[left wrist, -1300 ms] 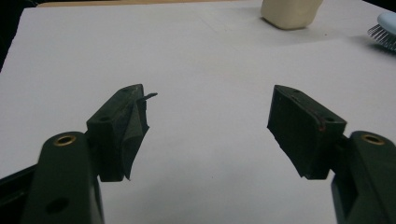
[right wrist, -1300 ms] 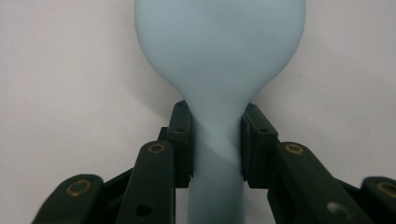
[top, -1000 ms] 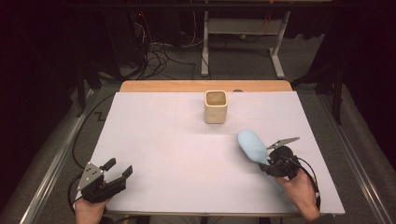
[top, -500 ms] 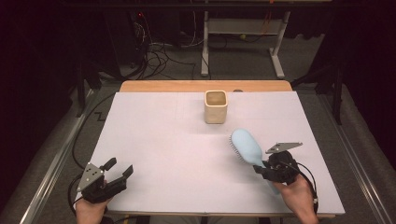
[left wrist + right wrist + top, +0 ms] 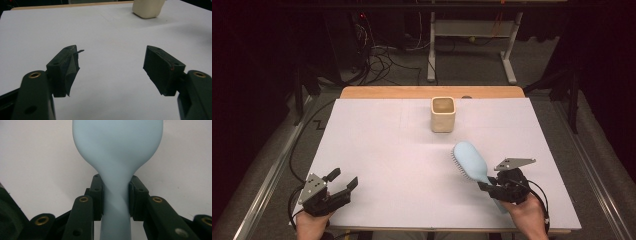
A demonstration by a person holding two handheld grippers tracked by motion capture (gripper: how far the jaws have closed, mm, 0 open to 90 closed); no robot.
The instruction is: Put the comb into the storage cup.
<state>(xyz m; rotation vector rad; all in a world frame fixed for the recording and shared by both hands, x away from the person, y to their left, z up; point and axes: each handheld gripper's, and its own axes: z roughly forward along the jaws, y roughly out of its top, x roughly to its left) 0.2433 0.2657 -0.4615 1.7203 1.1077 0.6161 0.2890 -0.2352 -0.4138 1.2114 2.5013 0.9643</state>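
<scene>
Worktop [image 5: 377, 150]: white sheet over a wooden top, with a strip of bare wood along the far edge.
Cup [image 5: 443, 114]: cream, square-mouthed, upright on the white sheet, just in front of that wood strip, near its middle.

We saw the pale blue plastic hairbrush [image 5: 470, 161], smooth oval back up and bristles facing down-left, raised above the white tabletop at its near right, its slim handle [image 5: 115, 215] clamped, head angled toward the far left.
</scene>
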